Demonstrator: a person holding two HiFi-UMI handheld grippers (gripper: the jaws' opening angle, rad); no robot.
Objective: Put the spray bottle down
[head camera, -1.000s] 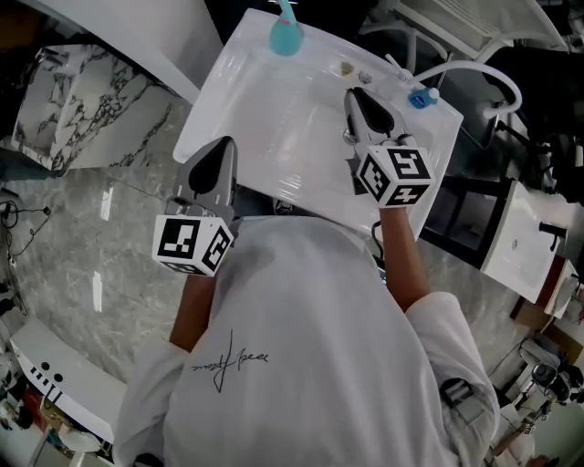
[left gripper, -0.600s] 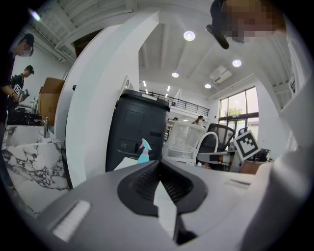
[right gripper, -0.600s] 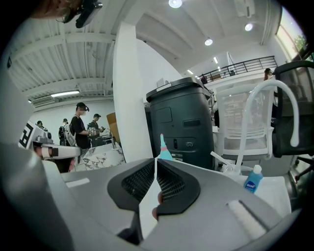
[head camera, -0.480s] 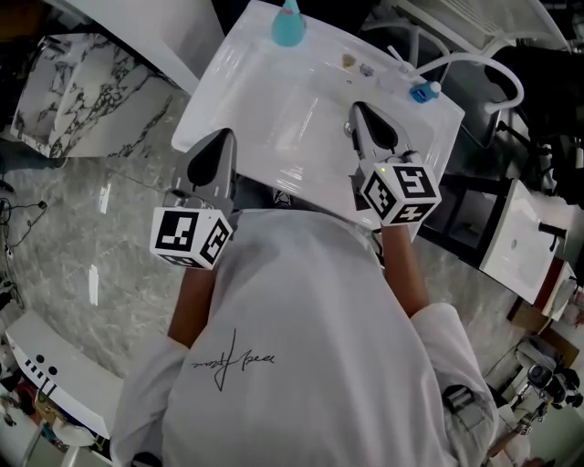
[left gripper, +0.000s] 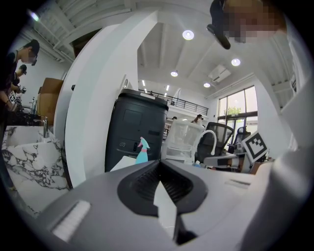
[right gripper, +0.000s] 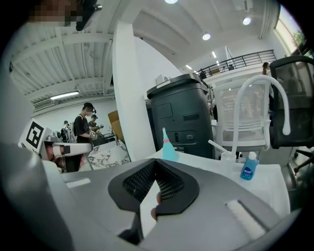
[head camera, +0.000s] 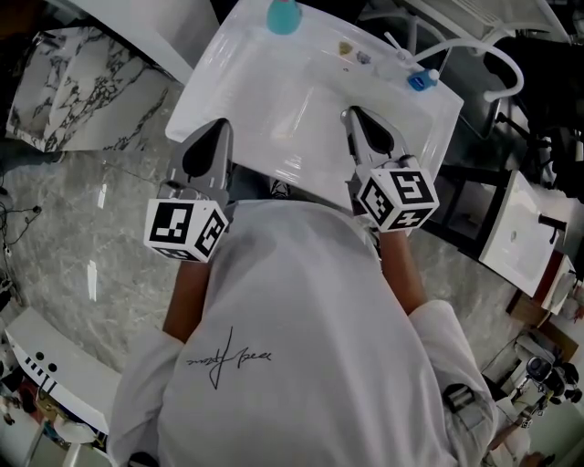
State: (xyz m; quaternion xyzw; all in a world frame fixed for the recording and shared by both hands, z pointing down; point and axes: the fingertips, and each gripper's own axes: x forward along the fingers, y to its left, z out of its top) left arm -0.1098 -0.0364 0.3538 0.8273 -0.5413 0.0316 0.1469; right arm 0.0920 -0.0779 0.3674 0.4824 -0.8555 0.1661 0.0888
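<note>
Two empty tools: left hand-held gripper (head camera: 219, 126) clenched, right hand-held gripper (head camera: 349, 114) just closed; spray bottle (head camera: 281, 14) apparently already parked upright on desk (head camera: 274, 119).

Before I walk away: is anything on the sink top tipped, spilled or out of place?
Nothing stands out: the spray bottle and the small blue bottle stand upright on the sink top; no spill shows.

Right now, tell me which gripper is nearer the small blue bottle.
Right. The right gripper is over the sink, toward the small blue bottle; the left gripper is at the sink's opposite edge.
</note>
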